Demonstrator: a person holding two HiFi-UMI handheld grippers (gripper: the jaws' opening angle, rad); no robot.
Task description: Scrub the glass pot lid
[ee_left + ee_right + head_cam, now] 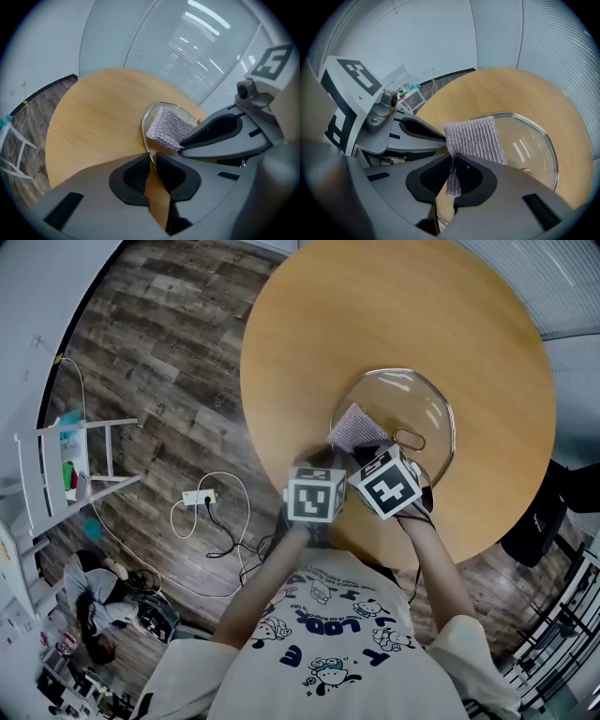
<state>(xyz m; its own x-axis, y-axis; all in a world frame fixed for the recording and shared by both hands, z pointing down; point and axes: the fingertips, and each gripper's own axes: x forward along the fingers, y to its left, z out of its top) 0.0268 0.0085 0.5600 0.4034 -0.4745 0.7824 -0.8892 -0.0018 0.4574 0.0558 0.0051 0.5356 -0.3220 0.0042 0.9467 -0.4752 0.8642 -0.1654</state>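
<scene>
While my left gripper [152,165] pinches the glass pot lid [143,131] at its rim and my right gripper [452,177] clamps the mesh cloth [476,138], I judge most scrubbing remains

Left gripper [153,164] jaws tight on lid [143,128] rim

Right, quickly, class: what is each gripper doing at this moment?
Left gripper: closed on the rim of the glass pot lid.
Right gripper: closed on the silver scrubbing cloth.
</scene>
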